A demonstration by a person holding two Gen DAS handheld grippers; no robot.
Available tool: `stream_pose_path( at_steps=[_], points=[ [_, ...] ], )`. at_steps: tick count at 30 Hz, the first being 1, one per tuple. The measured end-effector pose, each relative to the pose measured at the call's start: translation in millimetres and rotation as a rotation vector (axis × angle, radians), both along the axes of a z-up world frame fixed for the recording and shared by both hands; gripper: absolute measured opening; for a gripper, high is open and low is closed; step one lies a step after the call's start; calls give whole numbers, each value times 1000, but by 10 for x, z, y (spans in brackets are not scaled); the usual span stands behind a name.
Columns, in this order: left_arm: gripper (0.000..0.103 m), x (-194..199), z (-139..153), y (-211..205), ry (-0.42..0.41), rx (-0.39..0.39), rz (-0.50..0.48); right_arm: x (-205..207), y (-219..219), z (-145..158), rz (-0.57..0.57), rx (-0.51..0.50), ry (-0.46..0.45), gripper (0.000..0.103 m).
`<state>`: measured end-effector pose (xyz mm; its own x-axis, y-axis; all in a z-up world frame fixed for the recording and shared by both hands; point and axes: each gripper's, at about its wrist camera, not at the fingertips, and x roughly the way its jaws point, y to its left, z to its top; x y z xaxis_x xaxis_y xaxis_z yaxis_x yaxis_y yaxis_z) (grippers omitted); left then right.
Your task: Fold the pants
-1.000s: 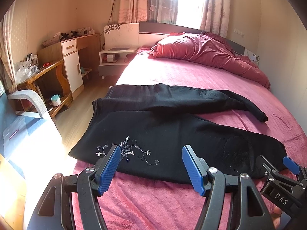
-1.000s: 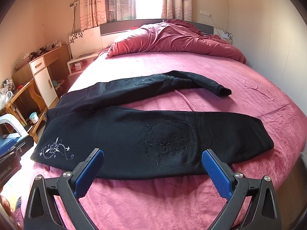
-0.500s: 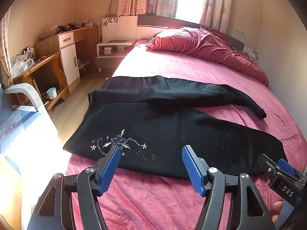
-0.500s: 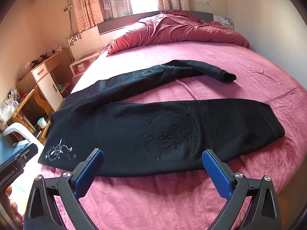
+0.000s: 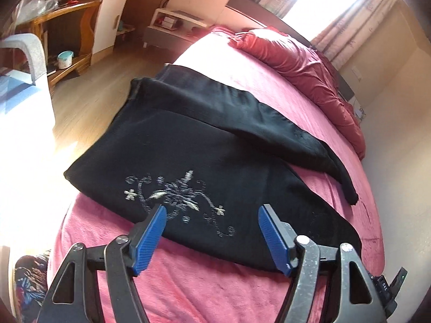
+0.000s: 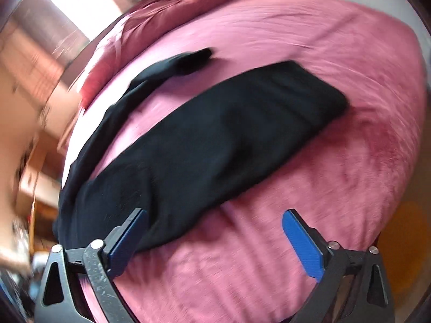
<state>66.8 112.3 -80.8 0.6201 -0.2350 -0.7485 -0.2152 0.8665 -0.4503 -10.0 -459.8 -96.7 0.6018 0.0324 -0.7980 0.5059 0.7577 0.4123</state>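
We bring both tools, left (image 5: pixel 211 238) opening, right (image 6: pixel 214 245) closing, both empty, toward unfolded black embroidered pants (image 5: pixel 188 167) on the pink bed (image 5: pixel 215 290); no fold yet made.

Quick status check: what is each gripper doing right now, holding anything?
Left gripper: jaws opening, holding nothing, above the pants.
Right gripper: wide but closing, holding nothing, over the bed.

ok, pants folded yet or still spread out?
Spread. The black pants lie flat on the pink bed, the two legs apart in a V, neither laid over the other. No fingers grip them.
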Motion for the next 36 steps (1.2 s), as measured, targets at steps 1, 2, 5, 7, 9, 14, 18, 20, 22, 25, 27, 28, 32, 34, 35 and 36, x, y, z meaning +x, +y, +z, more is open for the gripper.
stream_pose_path(
  at_steps=[1, 2, 5, 7, 9, 14, 18, 20, 22, 25, 27, 28, 32, 34, 35, 36],
  points=[
    [88, -2, -48, 102, 17, -3, 21, -19, -165, -45, -52, 19, 2, 89],
    [91, -16, -100, 210, 30, -6, 47, -28, -300, -90, -95, 36, 5, 83],
    [91, -78, -285, 514, 82, -40, 109, 16, -607, -229, -177, 102, 8, 75],
    [92, -122, -412, 679, 117, -72, 137, 96, -734, -329, -198, 133, 8, 71],
    [90, -157, -523, 799, 156, -76, 159, 209, -791, -377, -217, 143, 10, 65],
    [66, -203, -689, 1054, 172, -154, 219, 453, -854, -444, -233, 110, 10, 63],
    [58, -135, -772, 1187, 179, -220, 265, 668, -904, -432, -228, 71, 40, 58],
    [58, -46, -829, 1210, 196, -233, 289, 688, -935, -428, -219, 45, 63, 50],
    [55, 56, -872, 1185, 211, -247, 287, 741, -958, -407, -206, 33, 74, 40],
    [31, 161, -903, 1141, 212, -212, 292, 769, -1004, -355, -195, 31, 77, 21],
    [8, 181, -864, 1138, 183, -180, 287, 757, -1031, -286, -183, 22, 67, 17],
    [8, 180, -844, 1149, 173, -183, 284, 759, -1038, -237, -179, 12, 61, 16],
    [6, 48, -657, 1151, 109, -166, 253, 706, -1078, -88, -166, -9, 30, 15],
    [6, -57, -539, 1133, 90, -145, 233, 648, -1107, -2, -159, -30, 19, 15],
    [6, -88, -491, 1124, 84, -139, 224, 618, -1121, 32, -155, -35, 15, 15],
    [6, -127, -451, 1120, 81, -133, 218, 591, -1130, 59, -150, -38, 11, 15]
  ],
)
